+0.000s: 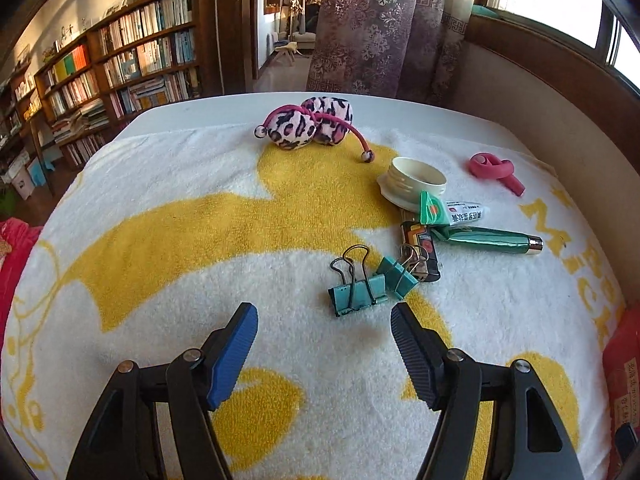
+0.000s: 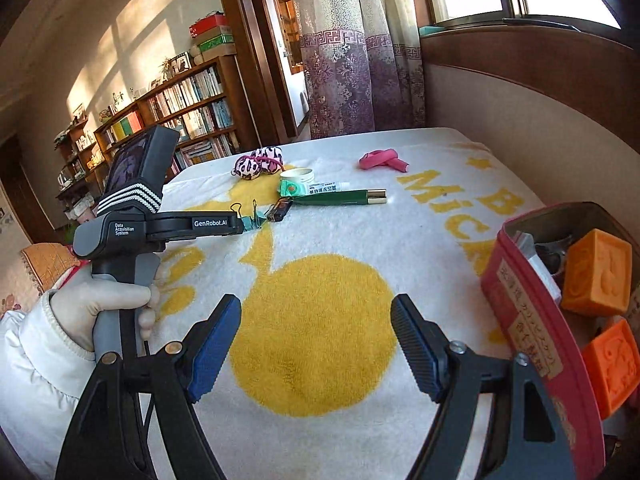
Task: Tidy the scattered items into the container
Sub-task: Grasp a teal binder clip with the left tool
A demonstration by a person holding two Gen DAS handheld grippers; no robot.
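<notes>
My left gripper (image 1: 324, 316) is open and empty, just short of two teal binder clips (image 1: 358, 290) on the towel. Beyond them lie a lighter (image 1: 422, 248), a green pen-like tube (image 1: 496, 238), a small ointment tube (image 1: 456, 212), a cream lid (image 1: 416, 180), a pink foam curler (image 1: 496, 170) and a leopard-print hair tie (image 1: 308, 122). My right gripper (image 2: 316, 312) is open and empty over a yellow patch. A red container (image 2: 532, 304) at the right holds orange blocks (image 2: 598, 272). The left gripper's body (image 2: 160, 224) shows in the right wrist view, near the clips (image 2: 256, 220).
The white and yellow towel (image 1: 200, 240) covers the table. A wall and window ledge run along the right side. A bookcase (image 1: 132, 64) stands beyond the table's far left. The red container's edge (image 1: 624, 368) shows at the right of the left wrist view.
</notes>
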